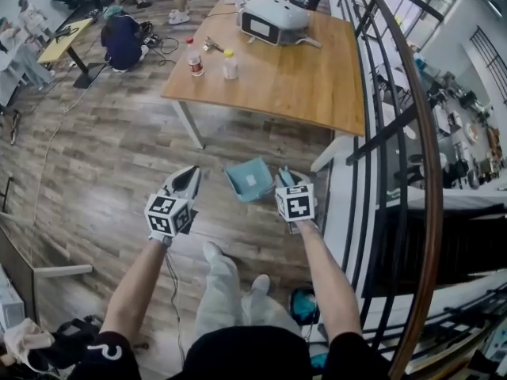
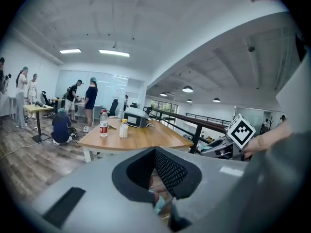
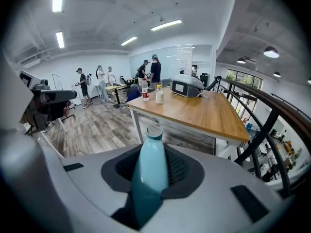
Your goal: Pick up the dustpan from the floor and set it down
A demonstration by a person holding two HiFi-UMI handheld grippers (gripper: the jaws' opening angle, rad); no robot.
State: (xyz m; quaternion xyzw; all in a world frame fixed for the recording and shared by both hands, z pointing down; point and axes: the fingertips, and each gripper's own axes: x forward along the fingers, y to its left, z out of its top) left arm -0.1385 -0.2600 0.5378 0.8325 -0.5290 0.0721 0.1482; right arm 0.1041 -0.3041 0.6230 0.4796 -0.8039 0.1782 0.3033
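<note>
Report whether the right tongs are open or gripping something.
Gripping: the right tongs are closed on the teal dustpan handle, which fills the gap between them.

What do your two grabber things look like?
The left gripper and right gripper are grey-white with dark meshy pads. Each carries a white cube with black square markers. A thin cable runs from the left one. The sleeves are short and black.
</note>
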